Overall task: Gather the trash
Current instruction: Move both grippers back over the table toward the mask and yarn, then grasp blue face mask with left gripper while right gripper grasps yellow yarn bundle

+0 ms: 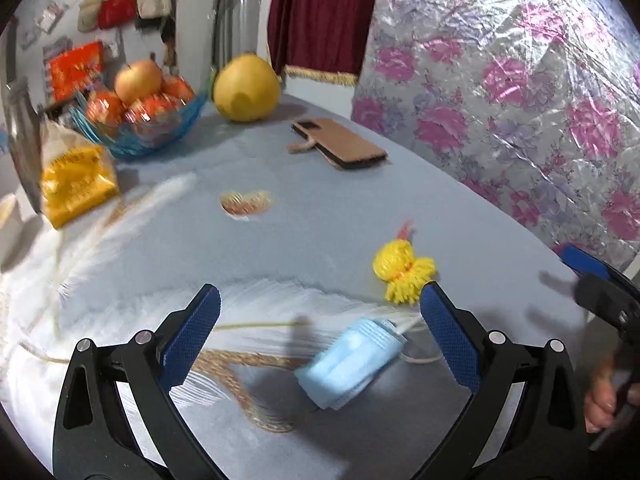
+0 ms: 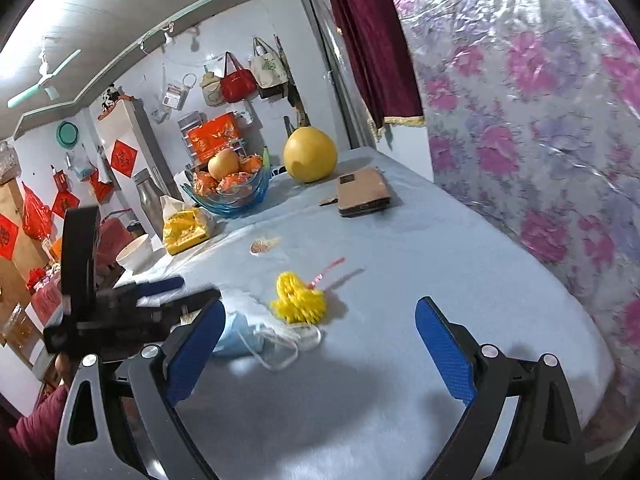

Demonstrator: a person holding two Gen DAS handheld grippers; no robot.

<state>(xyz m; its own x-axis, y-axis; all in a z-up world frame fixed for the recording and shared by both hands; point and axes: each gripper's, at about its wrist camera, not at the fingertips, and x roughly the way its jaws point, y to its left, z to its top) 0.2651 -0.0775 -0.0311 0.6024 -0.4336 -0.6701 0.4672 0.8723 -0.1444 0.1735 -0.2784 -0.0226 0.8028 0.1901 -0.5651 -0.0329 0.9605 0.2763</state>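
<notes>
A crumpled light-blue face mask (image 1: 350, 362) lies on the blue tablecloth (image 1: 340, 208) between the wide-open fingers of my left gripper (image 1: 320, 338), just ahead of them. It also shows in the right wrist view (image 2: 240, 338), at the left finger of my right gripper (image 2: 320, 350), which is open and empty. A yellow mesh net (image 1: 402, 270) (image 2: 298, 300) lies just beyond the mask. A small orange wrapper (image 1: 246, 202) (image 2: 264, 245) lies farther back. My right gripper shows at the left wrist view's right edge (image 1: 592, 276); my left gripper shows at the right wrist view's left (image 2: 132, 300).
A phone in a brown case (image 1: 340, 142) (image 2: 362, 192), a pomelo (image 1: 246, 88) (image 2: 310, 154), a blue glass fruit bowl (image 1: 140, 116) (image 2: 228, 184), a yellow tissue pack (image 1: 78, 184) (image 2: 186, 232) and a white bowl (image 2: 134, 254) stand at the back. A floral plastic-covered mattress (image 1: 520, 100) borders the right.
</notes>
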